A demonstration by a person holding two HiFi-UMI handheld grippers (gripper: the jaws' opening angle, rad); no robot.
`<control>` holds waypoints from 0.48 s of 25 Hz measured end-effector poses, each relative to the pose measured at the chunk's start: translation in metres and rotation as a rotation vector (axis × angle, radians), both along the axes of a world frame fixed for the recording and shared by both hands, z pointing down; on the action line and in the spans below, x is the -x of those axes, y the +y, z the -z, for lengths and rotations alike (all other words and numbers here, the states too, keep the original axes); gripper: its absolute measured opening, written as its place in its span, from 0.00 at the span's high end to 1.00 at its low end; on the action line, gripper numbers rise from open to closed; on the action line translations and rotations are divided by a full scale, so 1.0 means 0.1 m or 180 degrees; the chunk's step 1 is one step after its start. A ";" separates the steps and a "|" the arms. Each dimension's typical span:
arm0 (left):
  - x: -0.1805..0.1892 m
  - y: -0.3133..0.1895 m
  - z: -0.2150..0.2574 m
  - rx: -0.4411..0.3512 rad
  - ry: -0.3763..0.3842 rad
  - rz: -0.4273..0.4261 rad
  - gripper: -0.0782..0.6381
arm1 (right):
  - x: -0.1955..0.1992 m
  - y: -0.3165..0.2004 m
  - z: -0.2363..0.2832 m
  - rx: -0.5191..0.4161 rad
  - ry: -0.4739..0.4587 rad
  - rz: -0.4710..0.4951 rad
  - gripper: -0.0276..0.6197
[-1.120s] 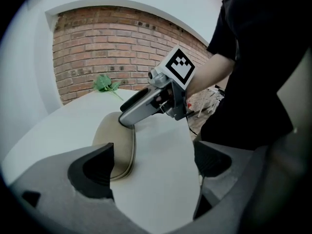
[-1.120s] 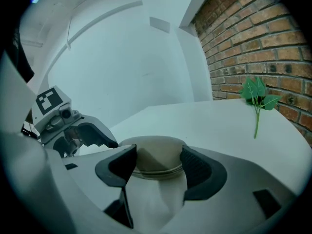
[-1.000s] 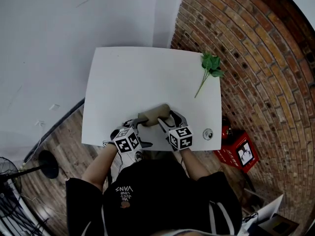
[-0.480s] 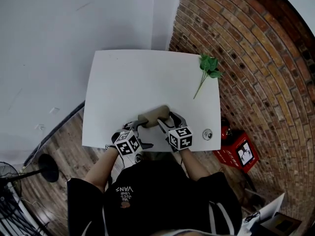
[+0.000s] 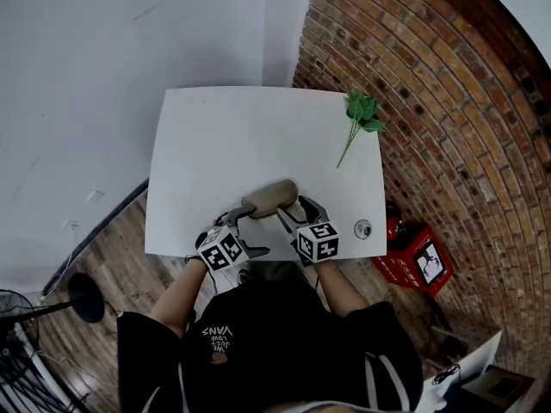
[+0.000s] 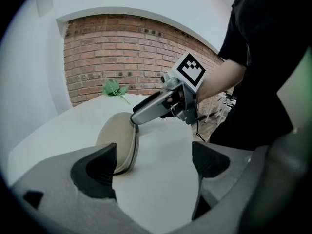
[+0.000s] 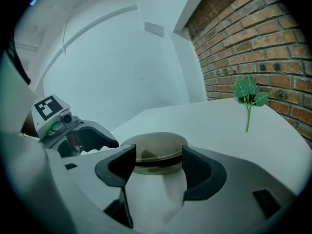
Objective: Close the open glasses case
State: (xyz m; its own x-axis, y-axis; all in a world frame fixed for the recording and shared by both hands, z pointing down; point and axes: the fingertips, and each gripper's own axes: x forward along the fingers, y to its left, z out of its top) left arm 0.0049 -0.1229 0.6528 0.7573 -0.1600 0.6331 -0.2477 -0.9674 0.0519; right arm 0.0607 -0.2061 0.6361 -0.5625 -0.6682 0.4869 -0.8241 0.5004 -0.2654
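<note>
One beige oval glasses case [image 5: 269, 198], one green leafy sprig [image 5: 360, 114]; left gripper [image 6: 156, 162] and right gripper [image 7: 153, 167] flank the case, fingers apart, holding nothing.

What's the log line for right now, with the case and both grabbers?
beige oval glasses case: on white table, near front edge | left gripper: open, empty | right gripper: open, at case end
</note>
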 end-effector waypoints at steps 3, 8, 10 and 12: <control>0.03 0.02 0.01 -0.0019 0.0016 0.0033 0.21 | -0.01 0.05 0.02 -0.0021 -0.0017 -0.0036 0.52; 0.06 0.06 0.05 -0.0087 0.0084 0.0054 0.21 | -0.03 0.15 0.08 -0.0057 -0.0042 -0.0108 0.52; 0.08 0.07 0.08 -0.0118 0.0109 0.0073 0.21 | -0.04 0.19 0.10 -0.0072 -0.0058 -0.0136 0.52; 0.13 0.09 0.11 -0.0140 0.0096 0.0118 0.22 | -0.04 0.22 0.14 -0.0094 -0.0075 -0.0167 0.52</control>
